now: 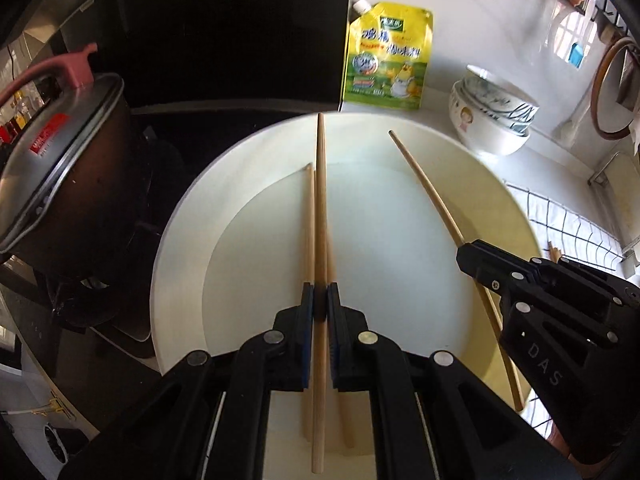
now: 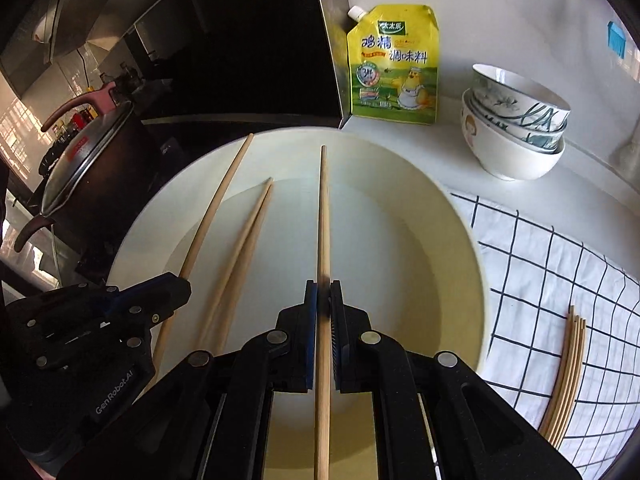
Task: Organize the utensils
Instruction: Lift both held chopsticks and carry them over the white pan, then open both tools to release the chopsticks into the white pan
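A lidded pot (image 2: 80,168) stands left of the white plate (image 2: 400,168). The left gripper (image 1: 320,300) is clamped on one chopstick (image 1: 320,208) above the plate; two loose chopsticks (image 2: 244,240) lie in it. The right gripper (image 2: 323,300) pinches another chopstick (image 2: 324,216). More chopsticks (image 2: 568,376) rest on the checked cloth (image 2: 540,264)

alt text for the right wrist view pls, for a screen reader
The right gripper is shut on a chopstick over a large white basin, where two loose chopsticks lie. The left gripper grips another chopstick; further chopsticks lie on a checked cloth.
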